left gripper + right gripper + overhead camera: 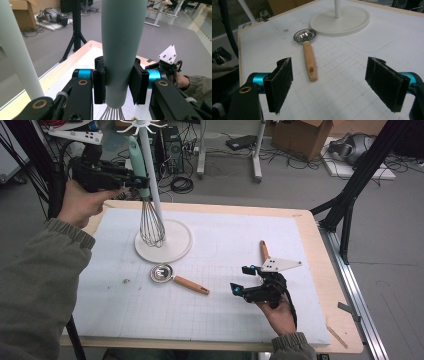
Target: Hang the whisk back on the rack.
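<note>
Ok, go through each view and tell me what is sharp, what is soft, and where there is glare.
High view: even, flat light, somewhat soft throughout; the whisk wires still read against the stand's base. Left gripper view: the whisk's mint handle looms close and slightly soft, floor behind fairly clear. Right gripper view: the measuring spoon is crisp, its steel bowl catches mild glare; the near pads show fuzzy edges.

Whisk [145, 195] upright just left of the stand's pole [150, 170], its wires above the stand base [172, 245] at the mat's [225, 315] far left, measuring spoon [175, 277] on the mat in front of the base, wooden handle [263, 251] to the right.
</note>
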Tool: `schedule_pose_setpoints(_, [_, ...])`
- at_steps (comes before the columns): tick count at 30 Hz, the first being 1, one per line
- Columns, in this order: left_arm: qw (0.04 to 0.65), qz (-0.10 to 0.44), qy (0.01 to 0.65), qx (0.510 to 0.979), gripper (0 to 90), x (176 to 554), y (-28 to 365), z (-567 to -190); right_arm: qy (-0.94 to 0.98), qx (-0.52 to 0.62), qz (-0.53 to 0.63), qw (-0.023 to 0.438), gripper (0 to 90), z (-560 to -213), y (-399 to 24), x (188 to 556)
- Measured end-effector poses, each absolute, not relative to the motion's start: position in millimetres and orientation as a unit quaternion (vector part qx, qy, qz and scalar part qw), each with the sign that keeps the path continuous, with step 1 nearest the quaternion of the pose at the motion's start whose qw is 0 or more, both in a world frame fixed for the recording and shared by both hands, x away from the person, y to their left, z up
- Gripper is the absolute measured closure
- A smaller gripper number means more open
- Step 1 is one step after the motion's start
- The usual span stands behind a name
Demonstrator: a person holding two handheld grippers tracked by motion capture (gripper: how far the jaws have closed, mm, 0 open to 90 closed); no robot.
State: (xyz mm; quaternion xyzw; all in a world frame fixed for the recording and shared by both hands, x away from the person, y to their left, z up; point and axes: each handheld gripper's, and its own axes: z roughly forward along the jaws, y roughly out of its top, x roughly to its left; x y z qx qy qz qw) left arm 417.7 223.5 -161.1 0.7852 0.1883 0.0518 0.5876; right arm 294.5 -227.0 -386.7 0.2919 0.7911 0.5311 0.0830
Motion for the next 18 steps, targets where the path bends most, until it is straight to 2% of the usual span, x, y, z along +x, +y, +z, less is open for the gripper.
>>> schedule_pose_setpoints(7, [0.595,0.046,0.187,0.781,68.6,426.3,224.0,-152.6,0.789,0.294,0.533,0.082,21.2,-387.1,-228.0,296.2])
schedule_pose_setpoints(18, [0.595,0.029,0.194,0.780,68.6,443.1,228.4,-159.5,0.786,0.298,0.536,0.077,21.2,-387.7,-229.5,297.1])
